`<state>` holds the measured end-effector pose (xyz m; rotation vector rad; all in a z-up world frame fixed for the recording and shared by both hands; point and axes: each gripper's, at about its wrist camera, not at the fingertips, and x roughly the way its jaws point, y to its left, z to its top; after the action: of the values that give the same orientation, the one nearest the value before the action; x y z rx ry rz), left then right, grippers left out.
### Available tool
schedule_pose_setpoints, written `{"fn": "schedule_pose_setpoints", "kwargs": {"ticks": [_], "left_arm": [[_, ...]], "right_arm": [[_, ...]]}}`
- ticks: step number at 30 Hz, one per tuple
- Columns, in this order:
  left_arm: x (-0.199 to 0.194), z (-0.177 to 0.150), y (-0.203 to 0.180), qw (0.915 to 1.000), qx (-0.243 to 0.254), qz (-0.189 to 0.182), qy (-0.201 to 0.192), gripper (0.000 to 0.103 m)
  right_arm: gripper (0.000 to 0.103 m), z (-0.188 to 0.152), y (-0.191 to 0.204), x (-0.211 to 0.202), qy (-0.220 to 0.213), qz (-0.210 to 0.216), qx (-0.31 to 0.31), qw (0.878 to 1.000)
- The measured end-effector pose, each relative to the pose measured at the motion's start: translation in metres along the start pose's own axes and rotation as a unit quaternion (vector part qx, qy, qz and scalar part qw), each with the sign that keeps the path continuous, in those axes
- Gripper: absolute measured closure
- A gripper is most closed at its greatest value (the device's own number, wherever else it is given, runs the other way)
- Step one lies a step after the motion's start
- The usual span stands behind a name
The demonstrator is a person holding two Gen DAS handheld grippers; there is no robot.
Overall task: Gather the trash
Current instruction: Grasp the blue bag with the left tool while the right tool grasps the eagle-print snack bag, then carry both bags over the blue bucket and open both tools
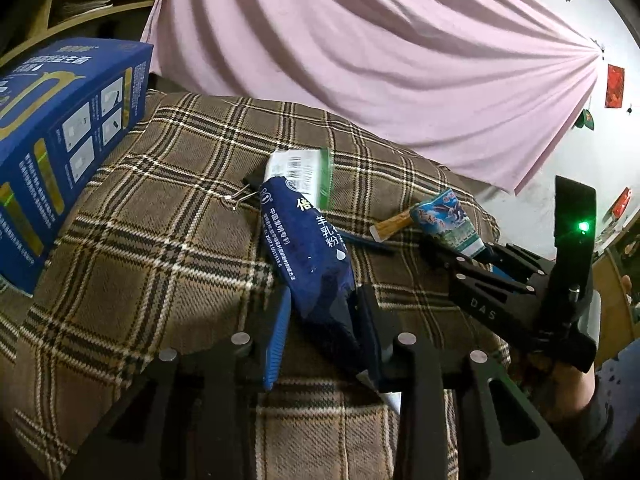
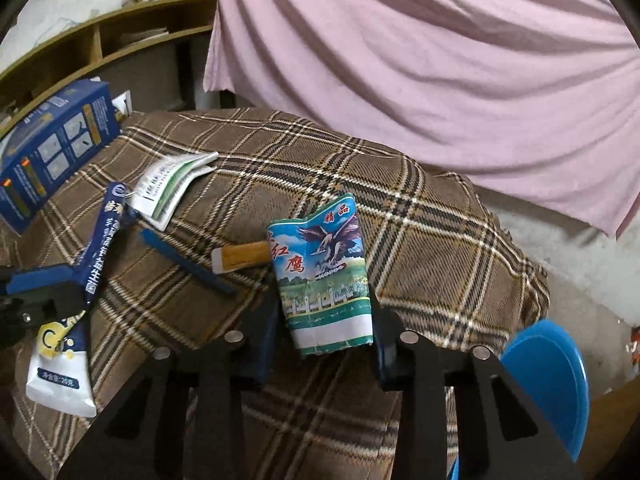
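Observation:
My left gripper (image 1: 324, 308) is shut on a dark blue milk-powder sachet (image 1: 312, 248), held up over the plaid-covered table (image 1: 160, 216); the sachet also shows in the right wrist view (image 2: 96, 248). My right gripper (image 2: 326, 312) is shut on a flattened cigarette pack printed with an eagle (image 2: 324, 276), which also shows in the left wrist view (image 1: 444, 220). A white and green packet (image 2: 168, 188), a blue strip (image 2: 188, 264) and an orange and white wrapper (image 2: 240, 258) lie on the cloth.
A large blue carton (image 1: 60, 152) stands at the table's left edge. A black binder clip (image 1: 244, 192) lies behind the sachet. A pink curtain (image 1: 360, 60) hangs behind the table. A blue plastic chair (image 2: 548, 376) stands at the right. Wooden shelves (image 2: 120, 40) are at far left.

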<state>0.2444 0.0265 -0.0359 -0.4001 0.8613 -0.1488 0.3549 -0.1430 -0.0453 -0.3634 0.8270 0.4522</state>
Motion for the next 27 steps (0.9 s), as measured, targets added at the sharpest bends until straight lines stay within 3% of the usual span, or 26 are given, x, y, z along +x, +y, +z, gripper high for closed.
{"fn": "schedule_pose_setpoints", "kwargs": {"ticks": [8, 10, 13, 18, 25, 27], "left_arm": [[-0.014, -0.015, -0.006, 1.0, 0.002, -0.002, -0.008, 0.078], [-0.016, -0.019, -0.006, 0.9999, 0.006, -0.007, -0.01, 0.091], [-0.02, -0.022, -0.012, 0.9998, 0.015, 0.001, -0.014, 0.091], [-0.014, -0.024, -0.028, 0.9976, 0.05, 0.047, 0.008, 0.091], [-0.009, -0.027, -0.038, 0.9938, 0.051, 0.096, 0.024, 0.088], [-0.005, -0.03, -0.041, 0.9924, 0.054, 0.107, 0.029, 0.08]], "right_arm": [[0.069, -0.019, -0.003, -0.039, -0.031, 0.012, 0.026, 0.999], [0.069, -0.026, -0.004, -0.051, -0.045, 0.009, 0.028, 0.999], [0.069, -0.034, -0.001, -0.069, -0.073, 0.001, 0.029, 0.997], [0.069, -0.041, -0.003, -0.09, -0.112, 0.014, 0.05, 0.992], [0.069, -0.053, -0.01, -0.099, -0.114, 0.026, 0.055, 0.992], [0.069, -0.06, -0.014, -0.103, -0.112, 0.031, 0.058, 0.991]]}}
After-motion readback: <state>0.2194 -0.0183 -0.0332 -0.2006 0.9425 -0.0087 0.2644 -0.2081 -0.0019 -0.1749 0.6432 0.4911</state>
